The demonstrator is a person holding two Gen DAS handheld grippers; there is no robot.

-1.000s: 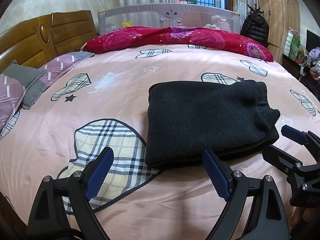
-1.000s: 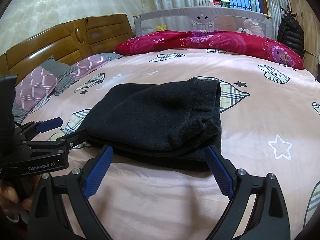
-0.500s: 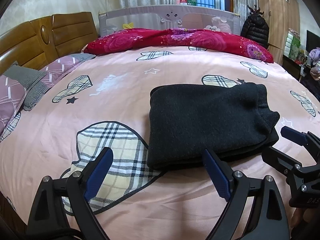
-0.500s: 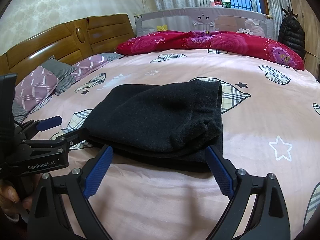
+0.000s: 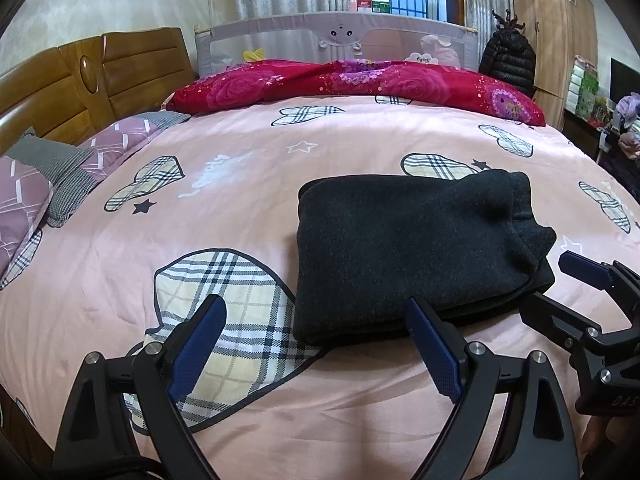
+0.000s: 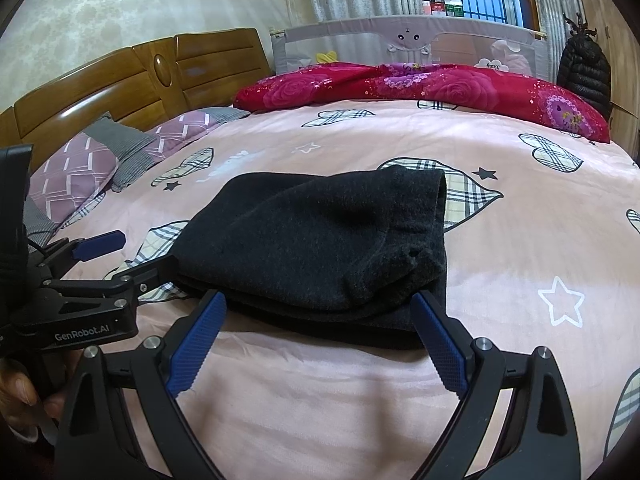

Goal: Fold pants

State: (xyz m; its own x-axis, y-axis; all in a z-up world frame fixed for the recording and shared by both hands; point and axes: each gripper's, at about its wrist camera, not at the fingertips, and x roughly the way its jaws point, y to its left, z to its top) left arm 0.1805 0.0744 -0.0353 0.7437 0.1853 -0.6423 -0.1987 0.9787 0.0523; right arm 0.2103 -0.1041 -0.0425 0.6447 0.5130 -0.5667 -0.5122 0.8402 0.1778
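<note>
The dark grey fleece pants (image 5: 408, 240) lie folded into a thick rectangle on the pink bedspread (image 5: 240, 184); they also show in the right wrist view (image 6: 320, 240). My left gripper (image 5: 316, 344) is open and empty, just short of the bundle's near left corner. My right gripper (image 6: 318, 332) is open and empty, its jaws spread across the bundle's near edge without touching it. Each gripper shows at the edge of the other's view: the right gripper (image 5: 560, 284) and the left gripper (image 6: 132, 254).
Purple and grey pillows (image 5: 52, 176) lie by the wooden headboard (image 5: 80, 84) on the left. A red floral quilt (image 5: 360, 84) runs along the far side under a grey bed rail (image 5: 340, 36). A black jacket (image 5: 508, 60) and a wardrobe (image 5: 556, 28) stand at right.
Both grippers have drawn back slightly from the folded pants and risen a little. The pants have not moved.
</note>
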